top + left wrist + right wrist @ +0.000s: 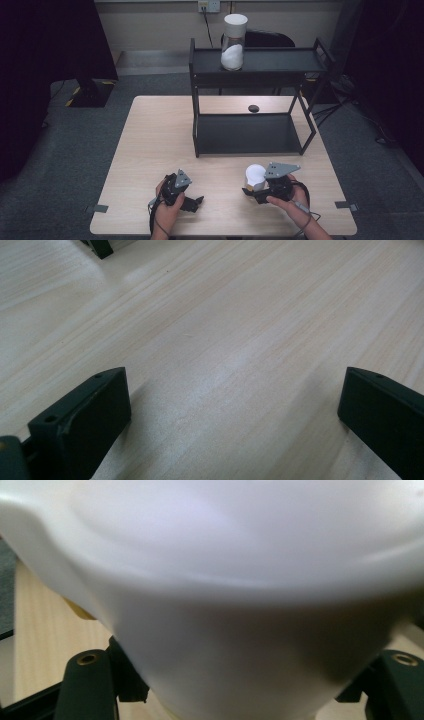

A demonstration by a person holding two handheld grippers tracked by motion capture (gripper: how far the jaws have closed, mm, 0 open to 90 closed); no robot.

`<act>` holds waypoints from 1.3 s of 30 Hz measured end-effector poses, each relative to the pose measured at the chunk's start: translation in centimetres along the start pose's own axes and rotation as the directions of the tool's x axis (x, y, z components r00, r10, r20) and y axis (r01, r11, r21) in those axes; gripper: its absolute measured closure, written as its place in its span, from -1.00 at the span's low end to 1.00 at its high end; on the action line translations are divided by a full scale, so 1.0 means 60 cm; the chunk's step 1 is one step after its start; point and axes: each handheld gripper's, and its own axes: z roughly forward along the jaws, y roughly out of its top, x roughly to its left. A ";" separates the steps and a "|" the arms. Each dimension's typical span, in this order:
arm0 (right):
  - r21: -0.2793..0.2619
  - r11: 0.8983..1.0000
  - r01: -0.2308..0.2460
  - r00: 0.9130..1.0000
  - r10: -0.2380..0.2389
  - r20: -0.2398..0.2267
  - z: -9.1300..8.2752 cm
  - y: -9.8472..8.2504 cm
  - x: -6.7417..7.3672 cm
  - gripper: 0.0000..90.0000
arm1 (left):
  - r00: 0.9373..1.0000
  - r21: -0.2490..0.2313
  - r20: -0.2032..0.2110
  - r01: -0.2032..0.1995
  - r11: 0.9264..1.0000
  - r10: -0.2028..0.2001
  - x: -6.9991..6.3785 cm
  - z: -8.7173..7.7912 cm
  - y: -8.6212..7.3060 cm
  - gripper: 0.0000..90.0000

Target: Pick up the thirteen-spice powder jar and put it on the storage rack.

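The right gripper (pixel 256 189) clamps a white jar (pixel 254 175) near the table (pixel 150 150) front; the left gripper (pixel 192 202) rests spread, empty. Likely next: lift it onto the rack (pixel 250 132).

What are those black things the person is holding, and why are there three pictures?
They are hand-held claws, one in each hand. The big picture looks down from above a wooden table. The other two come from little cameras riding on each claw.

The left claw is open and holds nothing; its camera sees bare wood between its two black fingers.

The right claw squeezes a white jar, so close to its camera that it looks like a big white blur.

Farther back stands a black shelf. On its top sits another jar with a white lid and white powder inside. A small black disc lies on the table.
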 end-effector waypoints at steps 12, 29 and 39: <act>-0.011 0.998 -0.058 0.994 0.058 0.087 -0.017 0.035 -0.031 -0.34 | 1.000 0.000 0.000 0.000 1.000 0.000 0.000 0.000 0.000 -1.00; -0.038 0.994 -0.100 0.983 0.105 0.150 -0.032 0.090 -0.075 -0.34 | 1.000 0.000 0.000 0.000 1.000 0.000 0.000 0.000 0.000 -1.00; -0.051 0.990 -0.131 0.972 0.138 0.191 -0.044 0.113 -0.102 -0.34 | 1.000 0.000 0.000 0.001 1.000 -0.001 0.000 0.000 0.000 -1.00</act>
